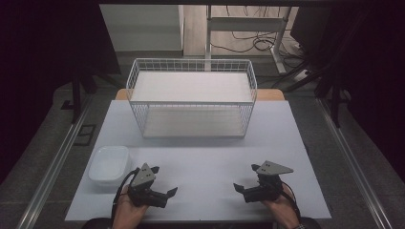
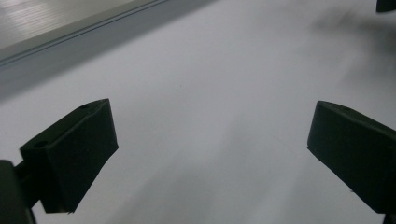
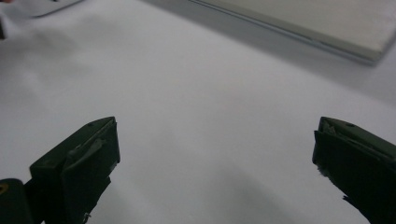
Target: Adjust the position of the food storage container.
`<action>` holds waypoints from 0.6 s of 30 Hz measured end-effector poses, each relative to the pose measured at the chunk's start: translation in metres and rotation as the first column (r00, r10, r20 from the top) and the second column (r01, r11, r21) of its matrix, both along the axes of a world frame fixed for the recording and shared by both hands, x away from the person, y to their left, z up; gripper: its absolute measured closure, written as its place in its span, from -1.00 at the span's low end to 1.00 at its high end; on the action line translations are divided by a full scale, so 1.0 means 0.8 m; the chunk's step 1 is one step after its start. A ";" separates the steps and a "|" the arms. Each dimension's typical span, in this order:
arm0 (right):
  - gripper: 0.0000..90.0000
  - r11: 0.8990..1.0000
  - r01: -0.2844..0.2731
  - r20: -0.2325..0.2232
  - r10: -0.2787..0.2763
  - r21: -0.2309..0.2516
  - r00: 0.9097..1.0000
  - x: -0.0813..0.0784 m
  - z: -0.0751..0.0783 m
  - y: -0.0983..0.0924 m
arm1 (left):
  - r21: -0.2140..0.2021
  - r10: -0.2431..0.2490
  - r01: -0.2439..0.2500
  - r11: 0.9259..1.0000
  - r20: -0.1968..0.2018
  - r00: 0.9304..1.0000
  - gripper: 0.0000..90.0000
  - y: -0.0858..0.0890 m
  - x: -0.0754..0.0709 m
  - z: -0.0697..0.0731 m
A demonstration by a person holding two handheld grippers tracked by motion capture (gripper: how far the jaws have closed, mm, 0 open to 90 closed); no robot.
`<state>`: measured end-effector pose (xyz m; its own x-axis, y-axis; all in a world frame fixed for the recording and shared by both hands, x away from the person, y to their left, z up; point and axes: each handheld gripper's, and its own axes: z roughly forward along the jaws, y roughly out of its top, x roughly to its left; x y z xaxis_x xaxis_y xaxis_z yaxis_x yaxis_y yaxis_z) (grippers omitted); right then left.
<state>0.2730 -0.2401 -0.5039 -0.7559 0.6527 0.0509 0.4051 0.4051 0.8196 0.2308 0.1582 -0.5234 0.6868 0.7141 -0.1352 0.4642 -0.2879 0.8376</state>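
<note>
A pale grey rectangular worktop (image 1: 200, 157) lay under the high view, and a white wire-mesh basket with two tiers (image 1: 191, 98) stood at its far middle, its long side facing the person. A shallow white rectangular plastic tray (image 1: 110, 164) sat near the worktop's left edge, just beside and beyond the left claw (image 1: 165, 183).

The left claw, black with a grey three-cornered plate on top, was held in the person's left hand (image 1: 128, 210) low over the near left part of the worktop, pointing towards the middle. In the left gripper view its two black jaws stood wide apart, with bare worktop between them and nothing gripped.

The right claw (image 1: 244, 179), of the same build, was held in the person's right hand (image 1: 282, 207) over the near right part, pointing inwards towards the other. In the right gripper view its jaws likewise stood wide apart over bare worktop, holding nothing.

The two claws were well apart from each other and from the basket. Beyond the worktop, cables (image 1: 248, 43) lay on the floor by a white metal frame leg (image 1: 279, 47).
</note>
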 end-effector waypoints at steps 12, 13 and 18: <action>-0.99 0.998 -0.056 -0.008 0.056 0.028 0.998 0.009 -0.002 -0.005 | 0.027 -0.009 0.010 1.000 -0.053 0.999 -0.91 0.004 0.006 -0.004; -0.99 0.998 -0.059 -0.014 0.060 0.021 0.998 0.009 -0.003 -0.004 | 0.028 -0.010 0.012 1.000 -0.057 0.998 -0.91 0.004 0.006 -0.004; -0.99 0.998 -0.063 -0.018 0.063 -0.015 0.998 0.009 -0.007 0.002 | 0.042 -0.011 0.013 0.999 -0.044 0.999 -0.89 0.003 0.006 -0.001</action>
